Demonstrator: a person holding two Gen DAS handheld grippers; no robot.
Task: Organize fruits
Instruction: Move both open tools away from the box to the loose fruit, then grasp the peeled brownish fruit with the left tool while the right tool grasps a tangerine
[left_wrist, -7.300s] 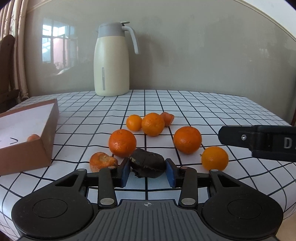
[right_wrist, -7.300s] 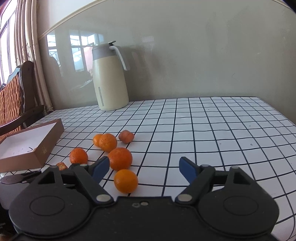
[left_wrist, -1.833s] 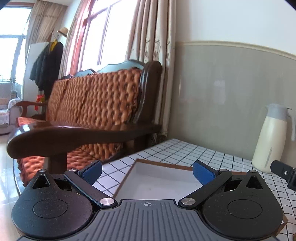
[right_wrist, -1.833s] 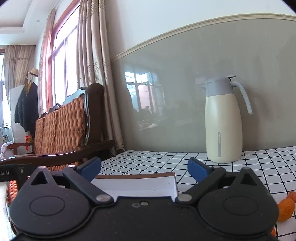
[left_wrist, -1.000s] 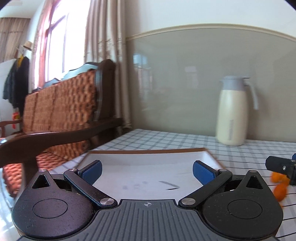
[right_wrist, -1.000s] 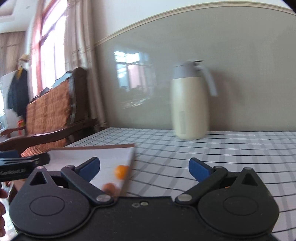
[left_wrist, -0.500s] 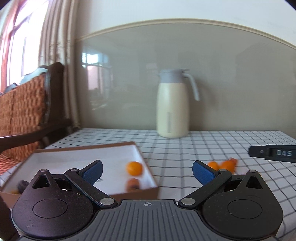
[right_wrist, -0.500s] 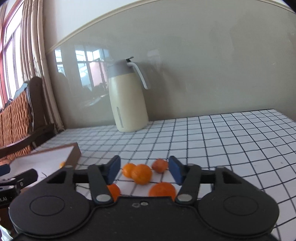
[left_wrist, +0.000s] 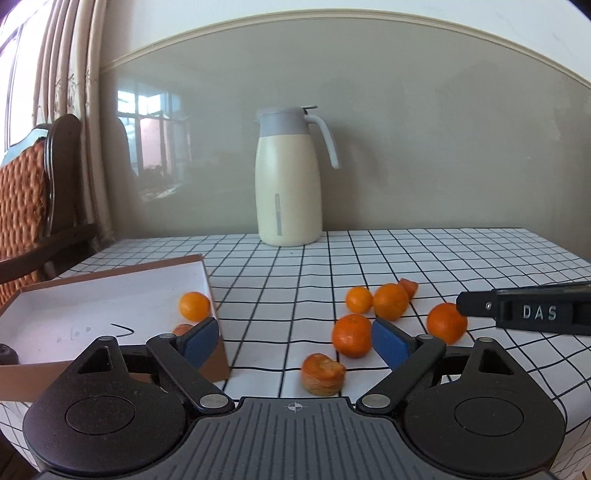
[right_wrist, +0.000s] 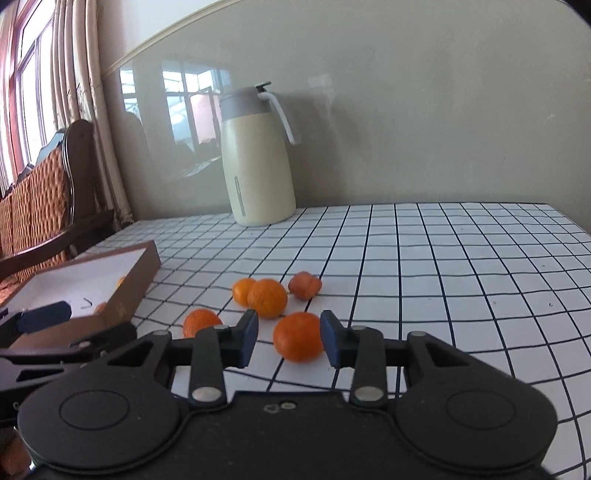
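Hovering over the checked tablecloth (left_wrist: 424, 254), the left gripper (left_wrist: 293, 341) has its blue pads spread wide and is closing, with nothing pinched. Behind its left finger (left_wrist: 201, 339) sits the cardboard box (left_wrist: 110, 306), white inside, holding one whole mandarin (left_wrist: 194, 305) and a second orange fruit partly hidden by that finger. Between the fingers, close to the palm, lies a squashed, torn mandarin (left_wrist: 323, 373); a round mandarin (left_wrist: 351, 335) lies just left of the right pad, not touching it as far as shows.

The right gripper (right_wrist: 289, 339) is closing around a mandarin (right_wrist: 298, 336) that lies between its pads; the right pad appears to touch it, while a gap shows on the left. Beyond its fingertips three more fruits (right_wrist: 266, 297) cluster, and a cream thermos jug (right_wrist: 258, 158) stands far behind.
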